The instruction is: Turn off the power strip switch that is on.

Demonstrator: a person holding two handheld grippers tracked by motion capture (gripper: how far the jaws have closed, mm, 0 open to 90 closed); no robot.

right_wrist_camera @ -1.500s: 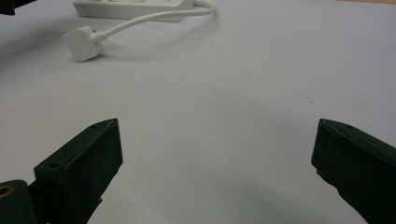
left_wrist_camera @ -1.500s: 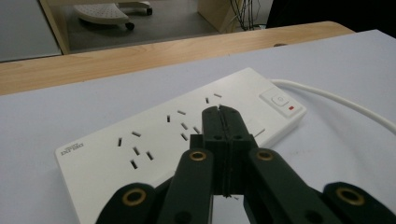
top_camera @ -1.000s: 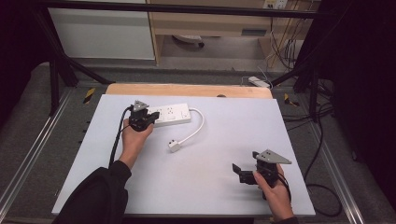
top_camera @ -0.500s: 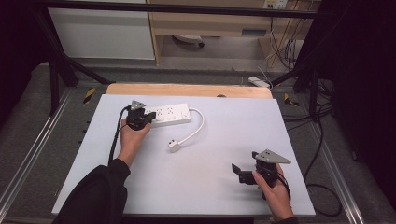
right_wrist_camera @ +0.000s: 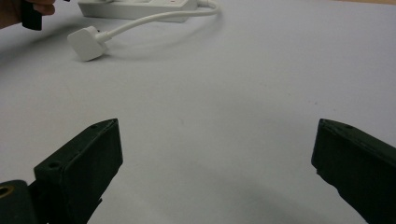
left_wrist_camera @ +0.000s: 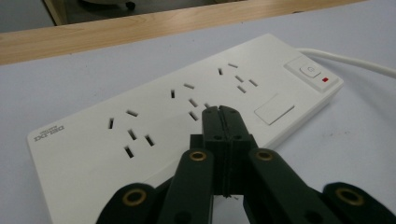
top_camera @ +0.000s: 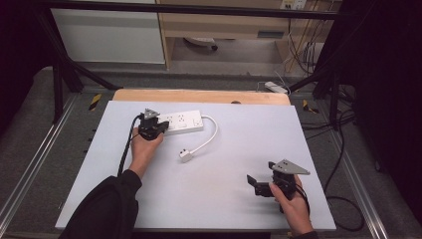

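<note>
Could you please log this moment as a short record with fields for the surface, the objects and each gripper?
surface: white table top with a wooden strip along its far edge
power strip: white power strip, lying flat, no plug in its visible sockets
plug: white plug on its cable, lying loose on the table
left gripper: left gripper, jaws shut, tips over the power strip
right gripper: right gripper, jaws wide open, nothing between them
</note>
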